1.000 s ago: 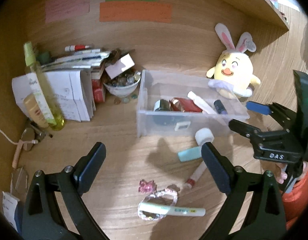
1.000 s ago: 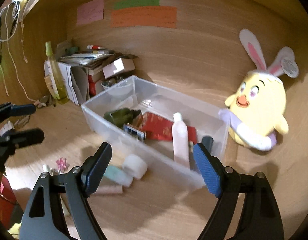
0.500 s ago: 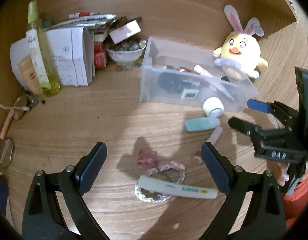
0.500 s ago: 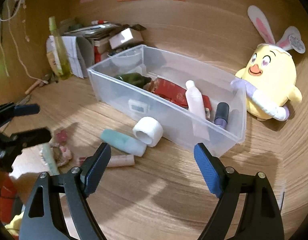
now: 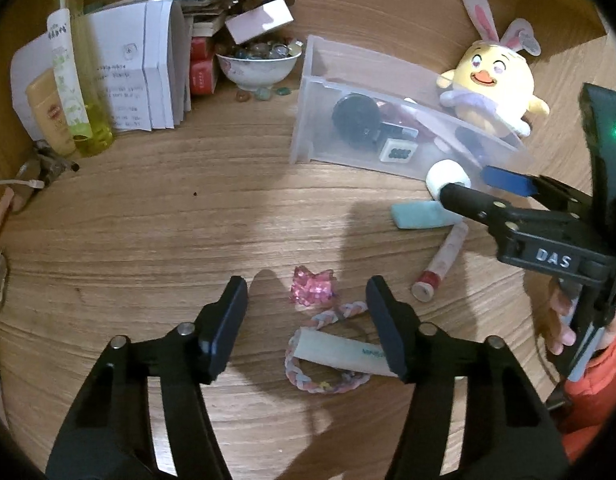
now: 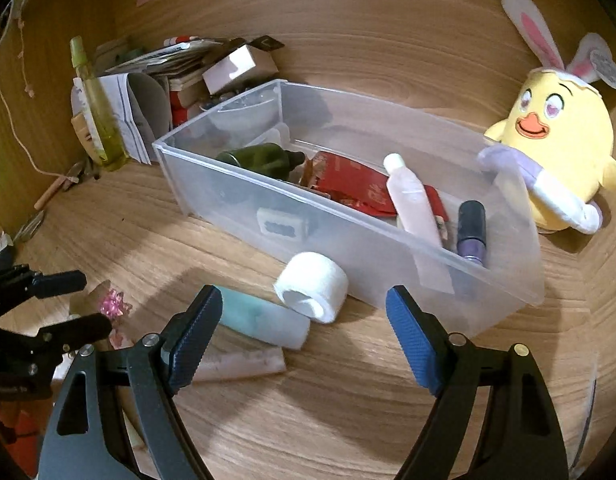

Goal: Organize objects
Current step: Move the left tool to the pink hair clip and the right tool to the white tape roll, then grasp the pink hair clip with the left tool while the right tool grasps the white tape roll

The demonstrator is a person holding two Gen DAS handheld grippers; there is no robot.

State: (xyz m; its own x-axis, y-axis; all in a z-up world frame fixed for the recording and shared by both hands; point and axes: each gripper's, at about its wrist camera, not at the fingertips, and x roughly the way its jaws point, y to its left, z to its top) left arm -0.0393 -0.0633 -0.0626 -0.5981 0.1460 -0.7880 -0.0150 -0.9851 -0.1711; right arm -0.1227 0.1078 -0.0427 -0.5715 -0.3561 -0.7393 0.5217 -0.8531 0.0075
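My left gripper hangs low over the wooden desk, jaws closing. Between them lie a pale green tube, a braided bracelet and a pink crystal clip; the pads touch none of them. My right gripper stands open over a white tape roll, a teal tube and a pinkish tube, which lie in front of the clear plastic bin. The bin holds a dark green bottle, a red packet, a pink tube and a purple bottle.
A yellow bunny-eared plush sits right of the bin. Papers, small boxes, a bowl of stones and a yellow spray bottle crowd the back left corner. A wooden wall stands behind. A hand in an orange sleeve holds the right gripper.
Both grippers have sunk toward the desk. The left jaws have narrowed from wide open around the tube and bracelet. The right jaws stay as wide and now hang over the tape roll.
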